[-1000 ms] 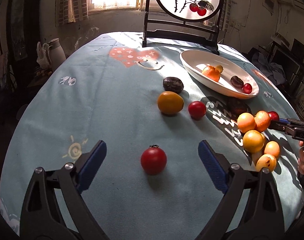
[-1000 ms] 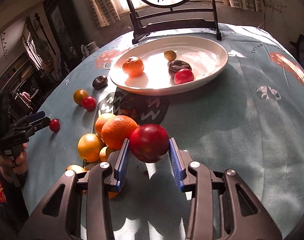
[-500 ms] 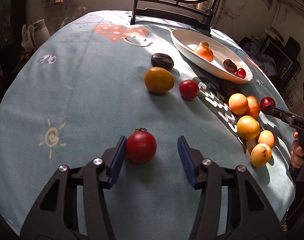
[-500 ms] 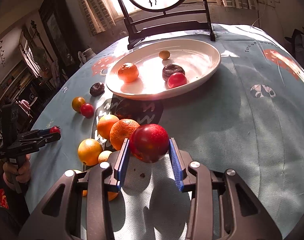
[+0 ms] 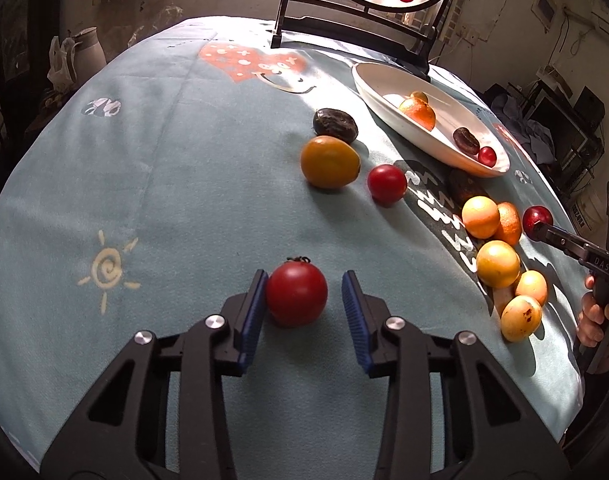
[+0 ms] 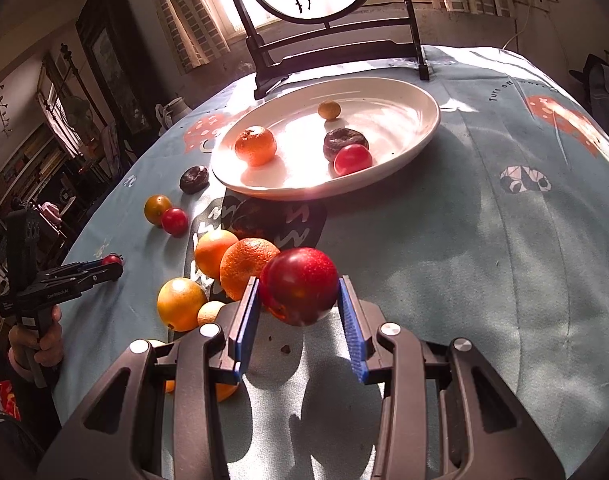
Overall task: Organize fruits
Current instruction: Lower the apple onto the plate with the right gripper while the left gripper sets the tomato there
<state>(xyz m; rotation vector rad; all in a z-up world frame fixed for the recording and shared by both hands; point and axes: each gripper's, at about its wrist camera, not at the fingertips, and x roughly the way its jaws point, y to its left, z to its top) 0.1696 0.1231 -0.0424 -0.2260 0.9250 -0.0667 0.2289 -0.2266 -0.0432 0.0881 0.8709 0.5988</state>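
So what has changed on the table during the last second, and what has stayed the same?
The left gripper closed its fingers around the red tomato; a small gap remains on one side. The right gripper kept its grip on the red plum and moved toward the white plate. The other fruits stayed in place.

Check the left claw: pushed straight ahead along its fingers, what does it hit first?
The red tomato between the left claw's fingers; the left pad looks touching it, the right has a gap. Beyond it is bare tablecloth.
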